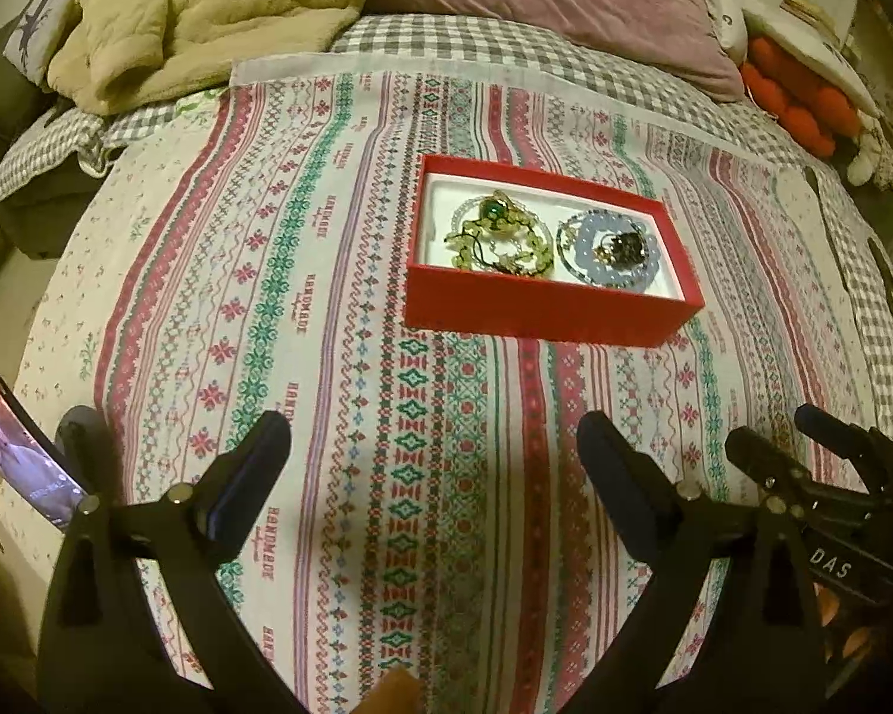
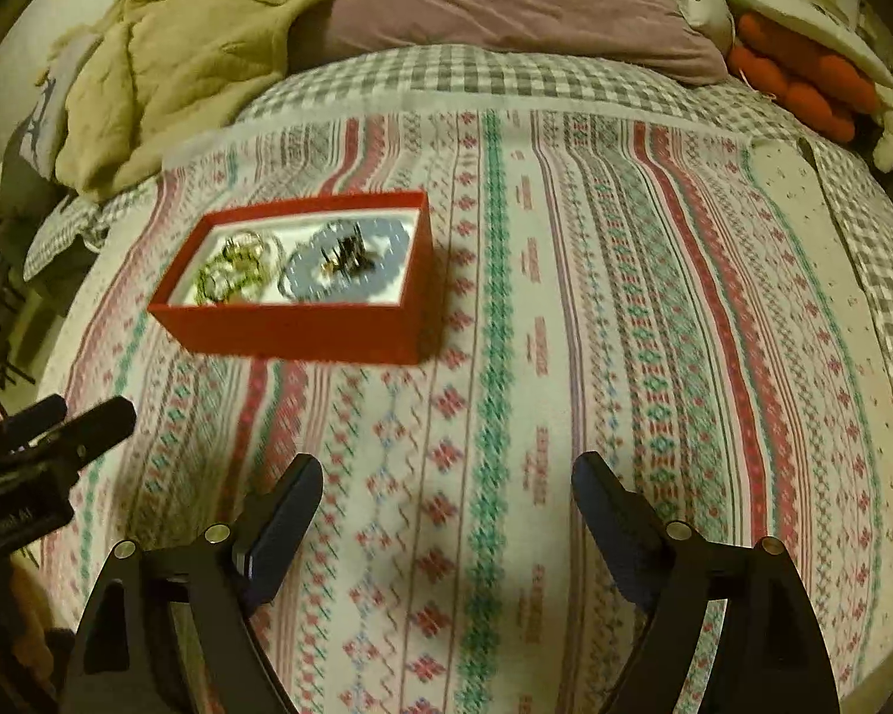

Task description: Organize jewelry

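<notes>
At nine o'clock in the left view a phone [image 1: 24, 446] is propped at the bed's edge. The left gripper [image 1: 434, 446] is held wide and empty over the patterned cloth [image 1: 327, 297], pitched down, presumably so the box stays in sight. The red box [image 1: 550, 309] lies at one o'clock of it, well apart; green beads [image 1: 494, 238] fill its left half, a bluish ring of beads [image 1: 610, 256] its right, kept separate. The right gripper [image 2: 446, 476] is likewise spread and empty, the box at eleven o'clock. Sorting appears finished.
</notes>
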The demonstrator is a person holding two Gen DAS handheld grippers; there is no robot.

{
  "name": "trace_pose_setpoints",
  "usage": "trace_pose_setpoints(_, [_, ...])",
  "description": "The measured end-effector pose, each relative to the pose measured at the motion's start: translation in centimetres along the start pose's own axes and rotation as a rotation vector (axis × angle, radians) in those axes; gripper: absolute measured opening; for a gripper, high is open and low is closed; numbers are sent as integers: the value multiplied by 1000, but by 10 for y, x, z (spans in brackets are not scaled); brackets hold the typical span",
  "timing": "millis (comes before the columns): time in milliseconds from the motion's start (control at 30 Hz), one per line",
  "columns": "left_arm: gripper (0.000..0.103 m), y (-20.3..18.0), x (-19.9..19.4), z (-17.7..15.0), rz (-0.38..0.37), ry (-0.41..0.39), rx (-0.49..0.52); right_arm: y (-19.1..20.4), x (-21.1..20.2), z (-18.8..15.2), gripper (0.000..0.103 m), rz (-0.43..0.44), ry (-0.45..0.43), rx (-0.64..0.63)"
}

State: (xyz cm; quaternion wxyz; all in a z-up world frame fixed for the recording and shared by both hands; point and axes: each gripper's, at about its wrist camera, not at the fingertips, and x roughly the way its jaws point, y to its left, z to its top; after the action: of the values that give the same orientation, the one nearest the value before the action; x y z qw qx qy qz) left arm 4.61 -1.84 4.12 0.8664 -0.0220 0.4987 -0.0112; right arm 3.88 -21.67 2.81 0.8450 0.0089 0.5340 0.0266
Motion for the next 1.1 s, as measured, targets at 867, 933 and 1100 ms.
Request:
trace_pose_setpoints(867, [97,-24,12,-21,72,-33,91,9,9,-11,87,-42,12,-79])
trace_pose_setpoints(933, [97,-24,12,-22,70,-32,91,9,8,-10,87,-44,6,-76])
trace_pose_setpoints(1100, [97,-24,13,-22,67,-26,94,10,7,-8,87,-41,1,-71])
